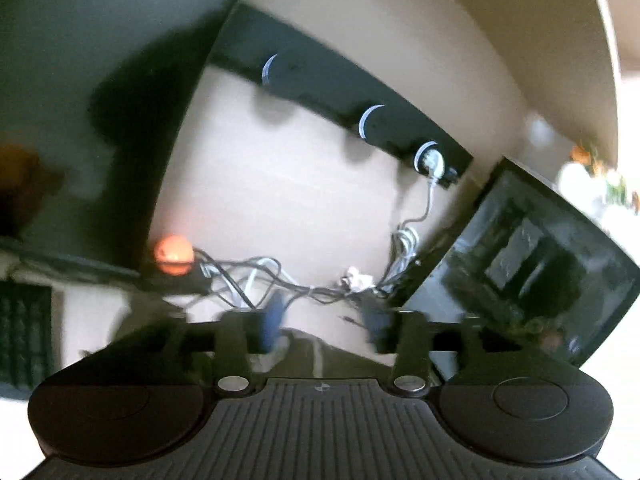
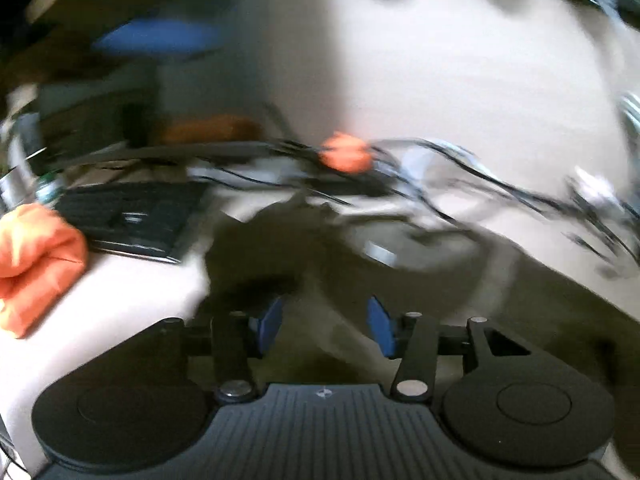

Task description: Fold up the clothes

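Note:
A dark olive garment [image 2: 400,280] lies spread on the white table in the right wrist view, blurred by motion. My right gripper [image 2: 325,326] is open, its blue pads [image 2: 268,322] apart just above the cloth, holding nothing. A folded orange garment [image 2: 34,264] lies at the left of that view. In the left wrist view my left gripper [image 1: 322,322] is open and empty, blue pads [image 1: 274,316] apart; a strip of the olive garment [image 1: 344,360] shows below them.
A black keyboard [image 2: 132,216] lies at left. Tangled cables [image 1: 280,280] and an orange ball [image 1: 173,254] sit at the table's back edge by the wall. A dark monitor [image 1: 520,260] stands at right. A black power strip [image 1: 340,100] hangs on the wall.

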### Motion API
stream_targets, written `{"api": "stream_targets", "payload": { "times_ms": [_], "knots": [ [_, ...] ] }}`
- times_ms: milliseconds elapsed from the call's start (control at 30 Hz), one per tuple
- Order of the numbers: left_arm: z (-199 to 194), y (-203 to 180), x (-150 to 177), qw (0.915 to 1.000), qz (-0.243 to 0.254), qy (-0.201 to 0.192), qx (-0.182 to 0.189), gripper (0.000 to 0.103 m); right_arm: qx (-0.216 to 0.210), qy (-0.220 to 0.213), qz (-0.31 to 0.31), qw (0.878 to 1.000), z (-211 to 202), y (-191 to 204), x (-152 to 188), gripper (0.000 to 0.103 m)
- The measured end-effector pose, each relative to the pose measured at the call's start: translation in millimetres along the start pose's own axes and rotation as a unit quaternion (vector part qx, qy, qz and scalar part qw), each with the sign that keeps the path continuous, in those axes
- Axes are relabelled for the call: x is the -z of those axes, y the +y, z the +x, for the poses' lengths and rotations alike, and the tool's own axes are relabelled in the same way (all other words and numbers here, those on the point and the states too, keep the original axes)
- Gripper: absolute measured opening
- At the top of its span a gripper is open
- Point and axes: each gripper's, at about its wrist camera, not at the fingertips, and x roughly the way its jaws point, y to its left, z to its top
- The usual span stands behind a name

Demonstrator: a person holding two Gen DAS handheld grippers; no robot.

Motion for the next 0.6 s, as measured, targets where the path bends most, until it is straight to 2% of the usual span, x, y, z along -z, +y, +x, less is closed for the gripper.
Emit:
{"api": "stream_targets", "payload": {
  "times_ms": [33, 100, 200, 233, 267, 333, 400, 467, 533, 600],
  "knots": [
    [-2.2, -3.2, 7.5, 0.9996, 0.023, 0.003, -0.018, 0.074, 0.010, 0.003, 0.010, 1.000, -7.4, -15.7, 2.4, 0.048],
    [1.7, -5.1, 26.6, 0.9958, 0.062, 0.027, -0.063, 0.089, 0.014, 0.003, 0.039, 0.999, -18.6, -42.7, 3.1, 0.048],
    [22.6, 6.5, 57.9, 0.9833, 0.069, 0.088, -0.144, 0.089, -0.016, 0.001, 0.085, 0.996, -16.3, -68.2, -9.9, 0.044],
    [29.3, 13.5, 64.6, 0.9805, 0.058, 0.099, -0.160, 0.089, -0.028, 0.001, 0.098, 0.995, -12.0, -73.7, -15.4, 0.031],
    [35.7, 20.6, 68.7, 0.9782, 0.043, 0.105, -0.174, 0.089, -0.036, 0.005, 0.102, 0.994, -6.4, -74.2, -20.7, 0.026],
    [47.9, 34.9, 69.2, 0.9753, 0.005, 0.105, -0.194, 0.094, -0.045, 0.006, 0.104, 0.994, 2.6, -71.8, -31.3, 0.026],
    [62.9, 45.4, 64.3, 0.9705, -0.028, 0.099, -0.218, 0.094, -0.041, 0.000, 0.088, 0.995, 2.4, -65.2, -36.8, 0.026],
    [82.4, 46.2, 59.9, 0.9676, -0.016, 0.091, -0.235, 0.094, -0.044, -0.001, 0.081, 0.996, -3.2, -58.0, -37.1, 0.027],
    [101.3, 45.2, 57.2, 0.9651, 0.004, 0.086, -0.247, 0.094, -0.043, 0.003, 0.080, 0.996, -9.6, -57.1, -33.2, 0.035],
    [117.0, 35.9, 62.8, 0.9633, 0.065, 0.092, -0.244, 0.093, -0.031, 0.009, 0.086, 0.996, -16.2, -66.7, -24.5, 0.040]
  ]
}}
